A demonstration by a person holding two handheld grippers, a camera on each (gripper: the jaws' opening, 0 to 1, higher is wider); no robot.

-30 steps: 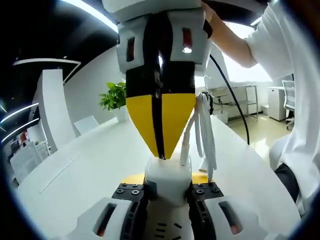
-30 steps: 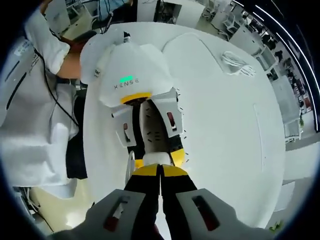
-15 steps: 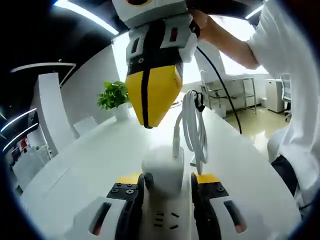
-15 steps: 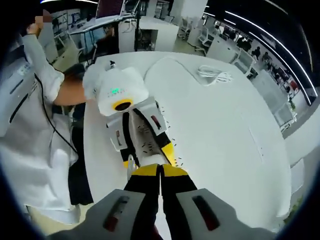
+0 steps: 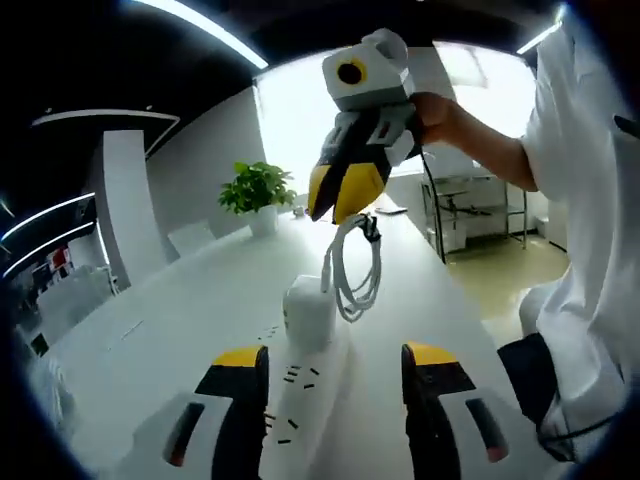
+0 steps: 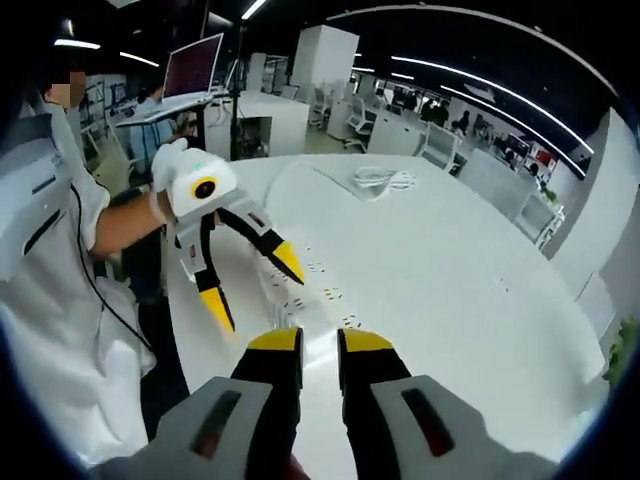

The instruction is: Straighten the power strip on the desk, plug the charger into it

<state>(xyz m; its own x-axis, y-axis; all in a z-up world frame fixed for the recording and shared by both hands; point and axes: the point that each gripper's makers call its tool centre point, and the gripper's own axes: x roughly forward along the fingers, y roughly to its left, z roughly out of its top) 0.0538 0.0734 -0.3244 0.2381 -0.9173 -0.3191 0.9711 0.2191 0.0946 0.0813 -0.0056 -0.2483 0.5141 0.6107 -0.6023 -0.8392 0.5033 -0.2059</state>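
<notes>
In the left gripper view the left gripper (image 5: 335, 372) hangs with jaws wide apart, straddling the long white power strip (image 5: 300, 400) on the glossy white desk (image 5: 170, 310). A blocky white charger (image 5: 309, 312) sits plugged into the strip, its looped white cable (image 5: 352, 270) dangling above. Further right the right gripper (image 5: 345, 192) hovers, yellow tips together. In the right gripper view those jaws look slightly parted, gripping nothing, though the fisheye may be exaggerating.
</notes>
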